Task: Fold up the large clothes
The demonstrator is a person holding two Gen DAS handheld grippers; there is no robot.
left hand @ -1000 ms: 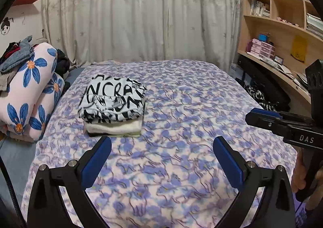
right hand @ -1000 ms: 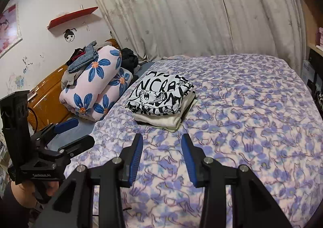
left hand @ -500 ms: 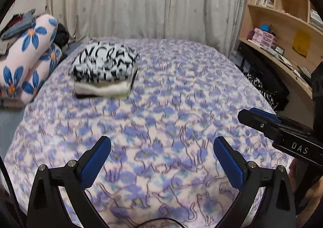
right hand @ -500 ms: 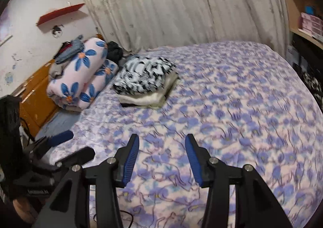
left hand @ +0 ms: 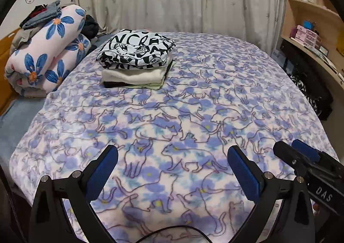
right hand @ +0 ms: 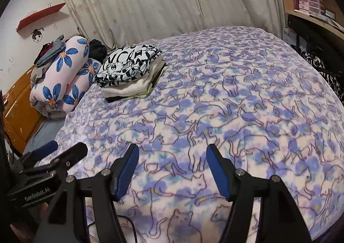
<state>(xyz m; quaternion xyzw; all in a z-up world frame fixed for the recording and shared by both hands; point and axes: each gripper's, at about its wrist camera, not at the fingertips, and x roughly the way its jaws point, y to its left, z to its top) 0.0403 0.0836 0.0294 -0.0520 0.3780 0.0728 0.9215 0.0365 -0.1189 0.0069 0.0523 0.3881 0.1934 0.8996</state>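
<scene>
A stack of folded clothes (left hand: 135,60) (right hand: 131,70), topped by a black-and-white lettered garment, lies at the far left of the bed. The bed is covered by a purple cat-print blanket (left hand: 193,113) (right hand: 236,103). My left gripper (left hand: 172,169) hovers low over the blanket's near edge, open wide with nothing between its blue pads. My right gripper (right hand: 171,167) is just to its right, also over the near edge; its jaws are opening and hold nothing. Each gripper shows at the edge of the other's view: the right gripper (left hand: 301,157) and the left gripper (right hand: 58,150).
A rolled flower-print quilt (left hand: 45,58) (right hand: 62,77) with loose clothes on top lies left of the bed. Curtains hang behind. Wooden shelves (left hand: 311,34) with books and boxes stand on the right, with dark clothing (left hand: 311,94) below them. An orange cabinet (right hand: 17,109) is at far left.
Both grippers have come down toward the near edge of the bed, so the blanket fills more of each view. The right gripper's jaws have spread wider.
</scene>
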